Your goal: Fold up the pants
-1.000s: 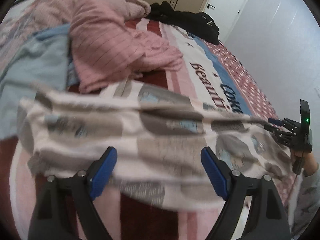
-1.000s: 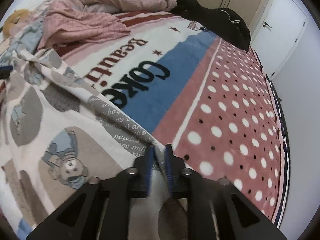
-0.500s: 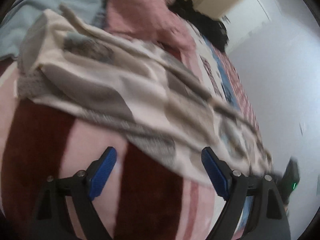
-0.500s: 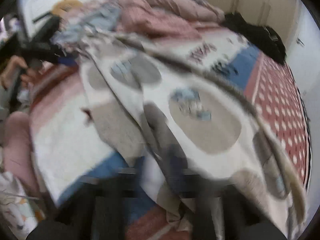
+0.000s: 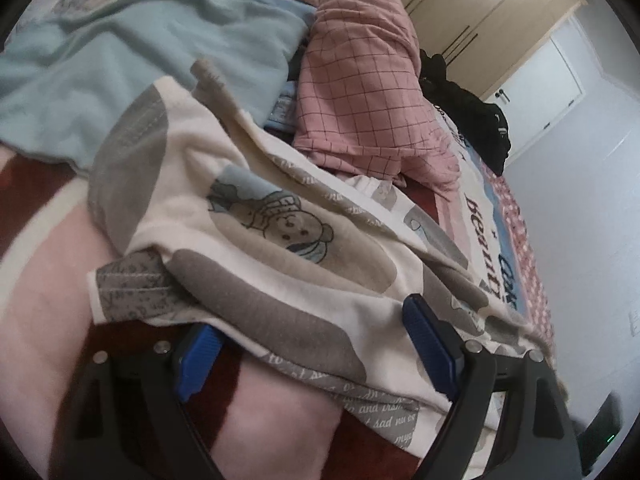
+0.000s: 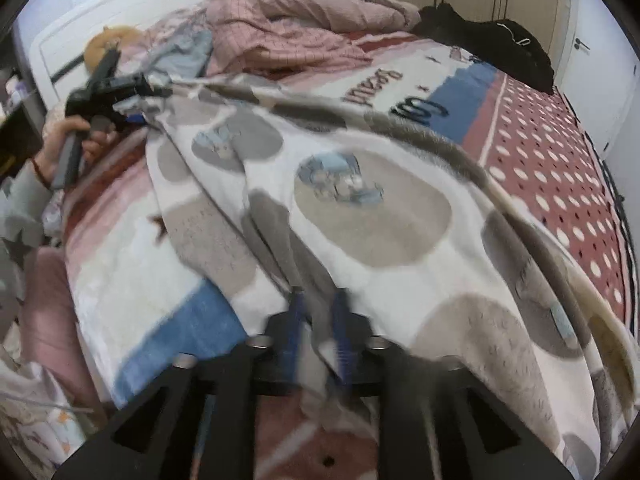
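Note:
The pants (image 5: 280,236) are cream with grey ovals and small bear prints, and lie spread across the bed. In the left wrist view my left gripper (image 5: 316,348) is open, its blue pads (image 5: 430,344) on either side of the pants' near edge, with cloth lying over the left pad. In the right wrist view the pants (image 6: 372,200) stretch from the far left to my right gripper (image 6: 318,332), which is shut on a fold of them. The left gripper (image 6: 116,92) shows there at the pants' far end, held by a hand.
The bed cover (image 6: 560,152) has red dotted, blue and white parts. A pink checked quilt (image 5: 360,80), a light blue blanket (image 5: 140,52) and a black garment (image 6: 492,40) lie at the bed's far side. Wardrobes (image 5: 480,12) and a door stand behind.
My right gripper has swung round with the pants in it and pulled them across the bed. My left gripper has moved down to the pants' near edge and stays open.

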Demonstrator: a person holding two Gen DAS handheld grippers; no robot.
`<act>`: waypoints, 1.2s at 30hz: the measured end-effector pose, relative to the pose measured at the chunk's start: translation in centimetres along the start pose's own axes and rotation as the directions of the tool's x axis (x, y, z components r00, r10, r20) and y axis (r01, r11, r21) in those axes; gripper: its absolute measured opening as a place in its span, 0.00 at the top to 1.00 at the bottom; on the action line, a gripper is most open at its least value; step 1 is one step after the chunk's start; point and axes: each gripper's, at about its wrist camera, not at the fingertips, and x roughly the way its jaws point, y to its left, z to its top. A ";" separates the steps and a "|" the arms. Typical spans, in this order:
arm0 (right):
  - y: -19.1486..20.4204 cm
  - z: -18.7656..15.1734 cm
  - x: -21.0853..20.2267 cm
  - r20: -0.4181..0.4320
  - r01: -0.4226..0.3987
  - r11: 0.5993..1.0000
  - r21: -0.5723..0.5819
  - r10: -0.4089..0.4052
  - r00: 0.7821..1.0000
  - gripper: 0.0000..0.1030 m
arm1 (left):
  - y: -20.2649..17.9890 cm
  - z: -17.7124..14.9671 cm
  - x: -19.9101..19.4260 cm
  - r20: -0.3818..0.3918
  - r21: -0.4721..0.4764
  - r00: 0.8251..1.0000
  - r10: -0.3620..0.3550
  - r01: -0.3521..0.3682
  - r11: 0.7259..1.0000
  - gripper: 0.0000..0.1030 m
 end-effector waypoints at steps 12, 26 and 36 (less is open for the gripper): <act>7.7 16.9 10.6 0.046 -0.091 0.968 -0.235 0.105 0.993 0.53 | 1.9 0.6 -0.8 -0.039 0.073 0.999 0.002 0.001 0.997 0.18; 13.5 26.2 22.8 0.028 -0.048 0.978 -0.203 0.055 0.998 0.99 | 4.2 0.7 -2.1 -0.055 0.112 0.998 -0.032 0.038 0.993 0.18; 9.9 27.8 24.2 -0.007 0.061 0.997 -0.042 -0.061 0.998 0.96 | 4.6 -1.0 -2.7 -0.138 0.021 0.973 -0.184 0.188 0.982 0.09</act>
